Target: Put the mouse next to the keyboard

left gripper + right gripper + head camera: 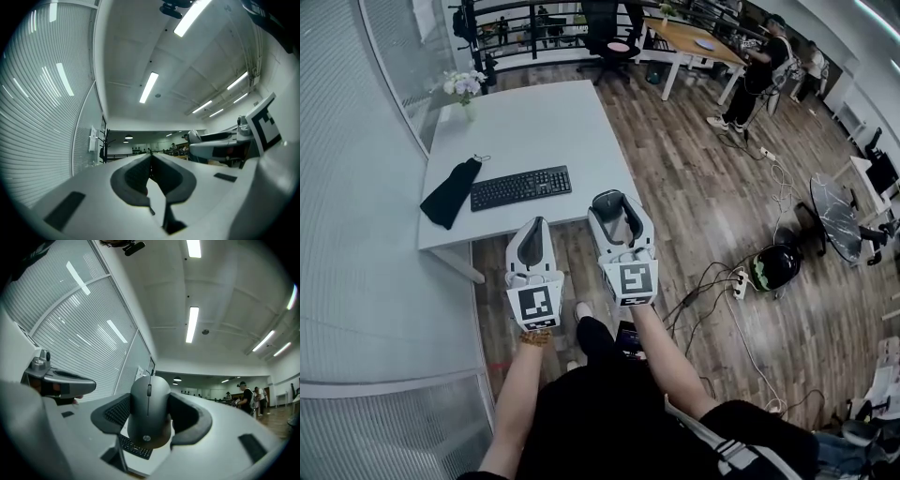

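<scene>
A black keyboard (520, 187) lies near the front edge of the white table (534, 127). My right gripper (617, 217) hovers just off that front edge, to the right of the keyboard, shut on a dark grey mouse (149, 413). The mouse stands upright between the pads, buttons facing the camera, and part of the keyboard (133, 447) shows below it. My left gripper (534, 227) is held beside the right one, in front of the table edge. In the left gripper view its pads (140, 176) meet at the tips with nothing between them.
A black cloth (450, 192) lies left of the keyboard, and a vase of flowers (465, 89) stands at the table's far left corner. A ribbed glass wall (356, 187) runs along the left. Cables and a power strip (739, 281) lie on the wooden floor at the right.
</scene>
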Tool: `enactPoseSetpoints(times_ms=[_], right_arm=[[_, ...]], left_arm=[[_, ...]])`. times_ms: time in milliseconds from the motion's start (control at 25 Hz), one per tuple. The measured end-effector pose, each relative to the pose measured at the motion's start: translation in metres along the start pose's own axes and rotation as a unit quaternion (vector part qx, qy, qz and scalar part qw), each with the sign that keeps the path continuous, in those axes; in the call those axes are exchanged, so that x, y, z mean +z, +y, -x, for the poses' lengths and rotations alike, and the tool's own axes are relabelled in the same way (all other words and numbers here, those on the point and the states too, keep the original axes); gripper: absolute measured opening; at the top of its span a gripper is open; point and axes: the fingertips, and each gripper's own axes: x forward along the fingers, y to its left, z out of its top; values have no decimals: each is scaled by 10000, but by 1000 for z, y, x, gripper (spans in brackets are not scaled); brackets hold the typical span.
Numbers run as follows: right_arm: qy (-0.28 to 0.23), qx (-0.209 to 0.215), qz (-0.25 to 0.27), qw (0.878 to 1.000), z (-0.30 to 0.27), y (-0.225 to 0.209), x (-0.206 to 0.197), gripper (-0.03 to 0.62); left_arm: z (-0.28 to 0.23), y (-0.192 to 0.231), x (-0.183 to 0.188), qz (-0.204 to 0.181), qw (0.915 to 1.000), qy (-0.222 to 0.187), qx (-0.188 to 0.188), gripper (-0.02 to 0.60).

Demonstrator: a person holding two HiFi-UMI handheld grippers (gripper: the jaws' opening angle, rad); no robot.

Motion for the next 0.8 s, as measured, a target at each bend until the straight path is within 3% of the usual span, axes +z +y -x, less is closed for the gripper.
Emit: enactPoseSetpoints(times_ms=[800], right_arm=[[41, 73, 9, 10000, -108, -44, -26, 260]], left_arm=[[-115, 24, -22, 46, 10000, -11, 18, 11]])
